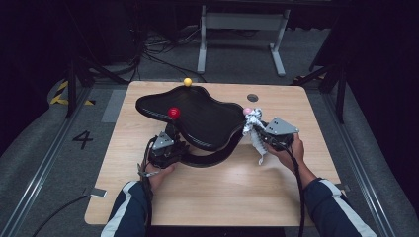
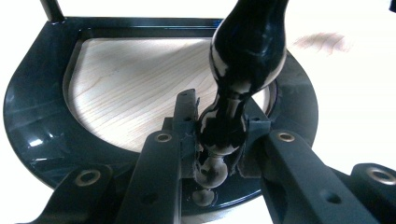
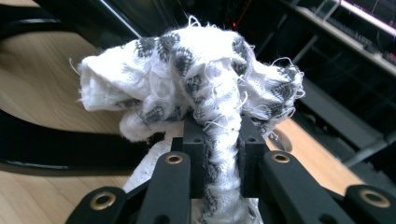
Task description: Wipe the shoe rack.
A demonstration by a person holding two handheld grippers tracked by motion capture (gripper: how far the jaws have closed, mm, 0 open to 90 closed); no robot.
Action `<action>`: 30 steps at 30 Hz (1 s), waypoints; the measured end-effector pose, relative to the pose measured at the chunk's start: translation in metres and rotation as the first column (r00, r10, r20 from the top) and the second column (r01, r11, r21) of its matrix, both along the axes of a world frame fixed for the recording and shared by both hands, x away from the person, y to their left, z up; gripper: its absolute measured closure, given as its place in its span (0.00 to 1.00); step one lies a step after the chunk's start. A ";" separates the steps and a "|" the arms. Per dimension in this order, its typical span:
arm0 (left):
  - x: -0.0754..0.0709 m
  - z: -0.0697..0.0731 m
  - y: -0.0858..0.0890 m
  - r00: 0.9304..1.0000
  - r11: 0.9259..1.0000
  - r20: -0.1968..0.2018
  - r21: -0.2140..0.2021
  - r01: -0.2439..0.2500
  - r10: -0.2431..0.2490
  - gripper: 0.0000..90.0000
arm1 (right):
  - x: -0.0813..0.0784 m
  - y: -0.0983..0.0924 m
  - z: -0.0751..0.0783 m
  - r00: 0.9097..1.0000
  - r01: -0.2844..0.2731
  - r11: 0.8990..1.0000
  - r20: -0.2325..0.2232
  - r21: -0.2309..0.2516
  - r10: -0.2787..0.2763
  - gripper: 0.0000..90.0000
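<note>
White cloth (image 3: 196, 79) with grey marks is pinched tight in the right tool (image 3: 219, 140), bunched up just past its tips (some hangs below), above the desk (image 1: 212, 192). The left tool (image 2: 219, 144) squeezes the shiny black stand's (image 1: 197, 121) thin post.

We are looking at a lab or recording studio: a light wooden table (image 1: 212, 197) is standing on grey carpet between floor rails (image 1: 39, 173), black drapes are closing it in, cables (image 1: 158, 49) are trailing at eleven o'clock, a white desk frame (image 1: 242, 29) is standing at twelve, and a number 4 (image 1: 82, 139) is marking the floor at nine.
</note>
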State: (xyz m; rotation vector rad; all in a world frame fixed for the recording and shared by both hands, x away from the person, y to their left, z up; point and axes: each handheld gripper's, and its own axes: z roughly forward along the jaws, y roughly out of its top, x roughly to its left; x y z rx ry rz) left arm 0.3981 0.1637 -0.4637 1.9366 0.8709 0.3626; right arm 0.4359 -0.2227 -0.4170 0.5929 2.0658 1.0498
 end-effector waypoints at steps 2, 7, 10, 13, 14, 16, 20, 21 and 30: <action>0.002 -0.001 0.001 1.000 1.000 0.012 -0.005 0.029 -0.029 0.82 | 0.000 0.000 0.000 1.000 -0.005 1.000 0.005 0.007 0.005 0.87; 0.000 -0.002 -0.005 0.999 0.999 -0.006 -0.009 0.044 -0.044 0.83 | -0.002 0.004 0.001 0.999 -0.030 0.999 0.034 0.018 0.030 0.88; 0.000 -0.004 -0.007 0.999 0.999 -0.014 0.006 0.042 -0.042 0.84 | -0.003 0.005 0.002 0.999 -0.045 0.999 0.032 0.030 0.044 0.88; 0.001 -0.005 -0.008 0.999 0.999 -0.013 0.006 0.053 -0.053 0.84 | -0.010 0.011 0.009 0.995 -0.089 0.995 0.053 0.041 0.087 0.88; 0.001 -0.005 -0.008 0.999 0.999 -0.014 0.011 0.050 -0.050 0.84 | -0.011 0.012 0.010 0.994 -0.096 0.994 0.060 0.045 0.093 0.87; 0.001 -0.005 -0.008 0.999 0.999 -0.014 0.008 0.050 -0.050 0.84 | -0.015 0.015 0.014 0.991 -0.122 0.991 0.061 0.058 0.118 0.87; 0.000 -0.005 -0.008 0.999 0.999 -0.015 0.008 0.047 -0.047 0.84 | -0.025 0.021 0.021 0.984 -0.163 0.984 0.083 0.065 0.158 0.87; 0.000 -0.005 -0.008 0.999 0.999 -0.011 0.001 0.045 -0.045 0.84 | -0.028 0.023 0.023 0.982 -0.172 0.983 0.090 0.064 0.166 0.87; -0.001 -0.001 -0.009 0.997 0.997 0.019 0.008 0.075 -0.075 0.87 | -0.054 0.032 0.042 0.956 -0.260 0.964 0.154 0.047 0.250 0.87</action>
